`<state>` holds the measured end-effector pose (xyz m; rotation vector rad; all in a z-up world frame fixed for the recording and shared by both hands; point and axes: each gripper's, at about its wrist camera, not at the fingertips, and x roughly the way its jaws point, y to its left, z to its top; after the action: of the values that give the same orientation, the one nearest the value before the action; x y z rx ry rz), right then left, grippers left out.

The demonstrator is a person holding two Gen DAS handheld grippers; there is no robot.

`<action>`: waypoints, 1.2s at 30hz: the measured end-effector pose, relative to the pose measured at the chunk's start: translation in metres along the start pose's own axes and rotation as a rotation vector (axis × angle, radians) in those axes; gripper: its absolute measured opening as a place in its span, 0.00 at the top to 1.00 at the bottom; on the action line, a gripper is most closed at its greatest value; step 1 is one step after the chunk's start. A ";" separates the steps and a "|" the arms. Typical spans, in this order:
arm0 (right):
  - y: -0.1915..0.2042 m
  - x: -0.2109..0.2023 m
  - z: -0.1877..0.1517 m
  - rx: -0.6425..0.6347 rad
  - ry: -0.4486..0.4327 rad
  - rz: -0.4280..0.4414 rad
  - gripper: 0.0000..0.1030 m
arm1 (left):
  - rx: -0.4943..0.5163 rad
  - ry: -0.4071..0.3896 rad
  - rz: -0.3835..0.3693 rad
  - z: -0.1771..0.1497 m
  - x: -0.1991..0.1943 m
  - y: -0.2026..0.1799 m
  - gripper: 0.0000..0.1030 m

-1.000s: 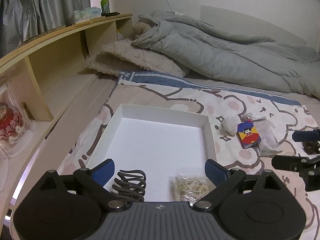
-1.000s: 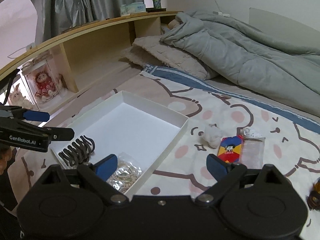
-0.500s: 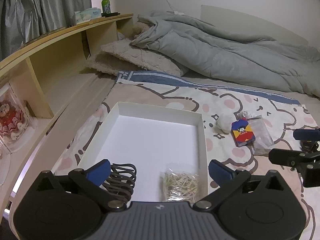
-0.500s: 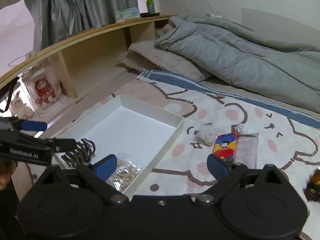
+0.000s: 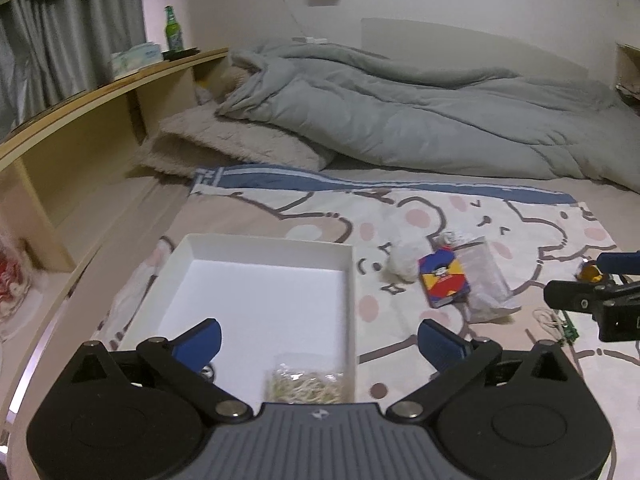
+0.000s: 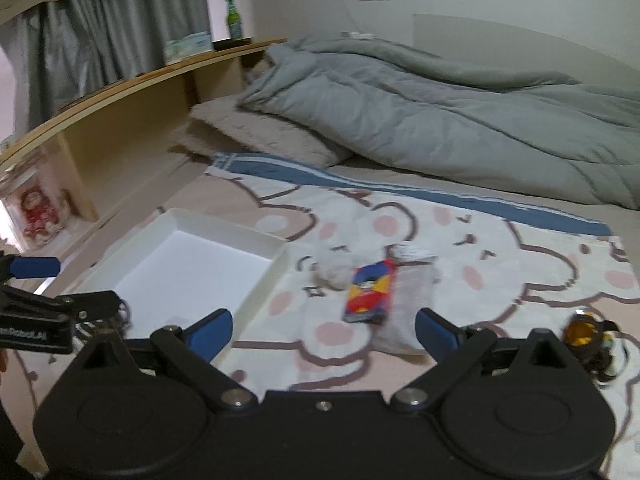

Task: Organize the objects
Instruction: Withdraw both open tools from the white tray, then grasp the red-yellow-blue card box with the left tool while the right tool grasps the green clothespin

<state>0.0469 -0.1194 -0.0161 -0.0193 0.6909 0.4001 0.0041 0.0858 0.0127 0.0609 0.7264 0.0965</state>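
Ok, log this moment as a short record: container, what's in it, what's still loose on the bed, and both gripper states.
container: white box, open, on the cartoon-print sheet
in box: bag of rubber bands at the near right corner
loose on sheet: colourful card box, clear plastic bag beside it, white crumpled wad, amber item
left hand-held gripper: open, empty, over the box's near end
right hand-held gripper: open, empty, facing the card box
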 end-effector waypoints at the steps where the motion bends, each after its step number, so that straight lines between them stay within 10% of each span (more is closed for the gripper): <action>1: -0.006 -0.002 -0.001 0.002 -0.003 -0.012 0.04 | 0.003 0.003 -0.004 0.001 0.002 -0.004 0.00; 23: -0.114 -0.014 -0.017 0.142 0.018 -0.246 0.04 | 0.009 0.022 -0.092 0.019 0.037 -0.069 0.00; 36: -0.142 0.022 -0.039 0.106 0.074 -0.243 0.19 | -0.026 0.024 -0.170 0.017 0.071 -0.082 0.00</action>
<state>0.0902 -0.2488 -0.0763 -0.0172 0.7720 0.1300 0.0735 0.0115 -0.0284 -0.0270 0.7517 -0.0563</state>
